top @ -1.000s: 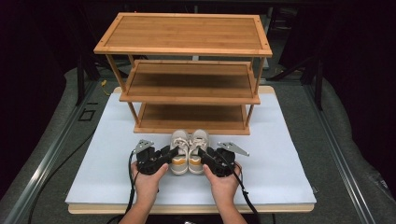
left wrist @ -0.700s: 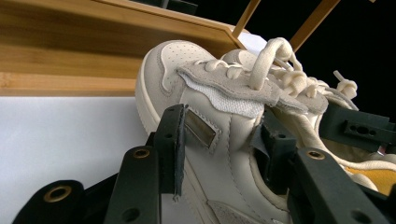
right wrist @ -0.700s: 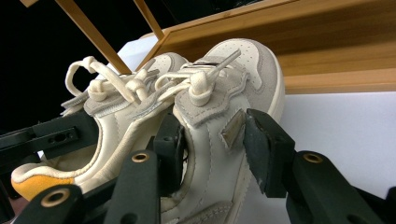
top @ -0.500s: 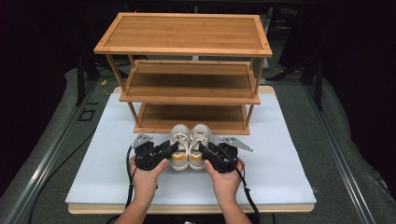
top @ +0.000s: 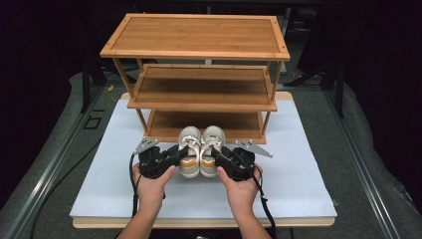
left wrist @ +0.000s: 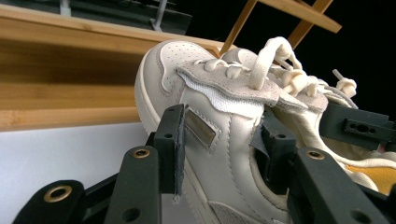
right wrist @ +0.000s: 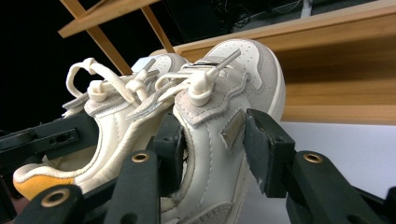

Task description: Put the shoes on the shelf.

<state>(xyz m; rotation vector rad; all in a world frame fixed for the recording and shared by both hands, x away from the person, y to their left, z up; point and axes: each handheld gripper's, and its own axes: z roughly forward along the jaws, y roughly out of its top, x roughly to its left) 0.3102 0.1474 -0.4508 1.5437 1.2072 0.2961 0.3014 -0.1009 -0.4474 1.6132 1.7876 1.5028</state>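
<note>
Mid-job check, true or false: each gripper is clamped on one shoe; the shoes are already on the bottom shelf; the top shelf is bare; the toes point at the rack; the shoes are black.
1. The left gripper and right gripper each grip one shoe. True: the left shoe and right shoe sit between pressing jaws.
2. Shoes are on the bottom shelf. False: they are in front of it.
3. The top shelf is bare. True.
4. Toes point at the rack. True.
5. Shoes are black. False: cream white.

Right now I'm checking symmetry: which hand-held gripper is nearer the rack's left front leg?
Left. The left hand-held gripper sits below the left front leg; the right hand-held gripper is farther across.
</note>
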